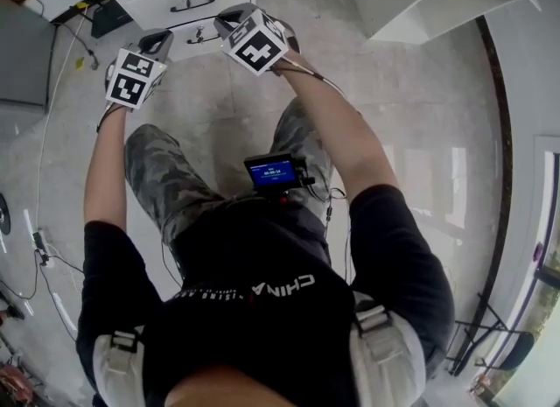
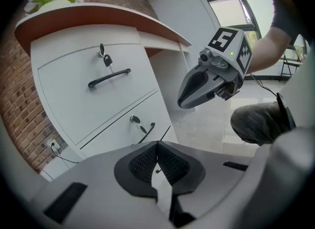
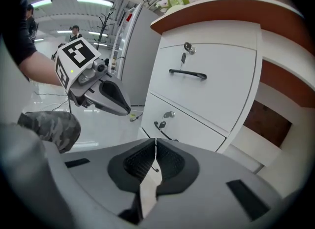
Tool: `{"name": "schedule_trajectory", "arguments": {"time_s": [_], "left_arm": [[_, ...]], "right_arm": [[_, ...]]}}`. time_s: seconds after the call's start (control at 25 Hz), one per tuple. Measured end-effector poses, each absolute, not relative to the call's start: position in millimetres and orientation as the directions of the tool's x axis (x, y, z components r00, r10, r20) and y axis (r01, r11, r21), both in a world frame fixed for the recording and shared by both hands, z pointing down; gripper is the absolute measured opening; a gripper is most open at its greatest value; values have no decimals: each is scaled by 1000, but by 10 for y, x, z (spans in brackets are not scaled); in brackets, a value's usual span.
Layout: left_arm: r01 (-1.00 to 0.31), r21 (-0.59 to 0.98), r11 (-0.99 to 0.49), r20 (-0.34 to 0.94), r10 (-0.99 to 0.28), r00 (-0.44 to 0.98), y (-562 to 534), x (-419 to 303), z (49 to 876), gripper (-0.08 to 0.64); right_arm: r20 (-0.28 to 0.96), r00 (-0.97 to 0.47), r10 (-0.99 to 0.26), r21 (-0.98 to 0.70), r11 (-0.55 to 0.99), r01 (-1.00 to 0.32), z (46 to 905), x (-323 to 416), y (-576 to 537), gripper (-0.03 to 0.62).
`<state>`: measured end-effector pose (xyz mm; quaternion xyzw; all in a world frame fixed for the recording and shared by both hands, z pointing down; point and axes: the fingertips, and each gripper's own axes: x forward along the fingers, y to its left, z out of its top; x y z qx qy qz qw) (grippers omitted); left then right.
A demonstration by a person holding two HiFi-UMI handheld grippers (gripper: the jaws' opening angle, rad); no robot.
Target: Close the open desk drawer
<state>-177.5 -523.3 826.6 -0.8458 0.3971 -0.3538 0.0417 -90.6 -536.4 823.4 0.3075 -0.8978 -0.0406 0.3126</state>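
- The left gripper (image 2: 157, 145) is held, jaws clenched empty, near the white two-drawer desk cabinet (image 2: 74, 100).
- The right gripper (image 3: 156, 143), likewise clenched empty, is held to its right.

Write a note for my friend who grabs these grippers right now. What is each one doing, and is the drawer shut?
Left gripper: jaws together, holding nothing, not touching the white drawer cabinet.
Right gripper: jaws together, empty, touching nothing.
Things: the upper white drawer with a black bar handle and the lower white drawer with a black handle are straight ahead, under the red-brown desk top.
Done: both drawer fronts look flush; neither looks pulled out.
Left: check the lower drawer's edge and push it in if there is a gap.
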Motion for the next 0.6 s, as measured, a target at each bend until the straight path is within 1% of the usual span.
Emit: {"name": "schedule_trajectory", "arguments": {"time_s": [0.24,0.6], "left_arm": [[-665,-328,-671,558,-706,437,-5149,-1781,8277,12],[-650,-341,-679,558,-703,441,-5106,-1765,8424,12]], "right_arm": [[525,-633,-569,225,810,-542,8229,-903,-5290,17],[540,-620,-569,201,803,-561,8474,-880,-5219,17]]}}
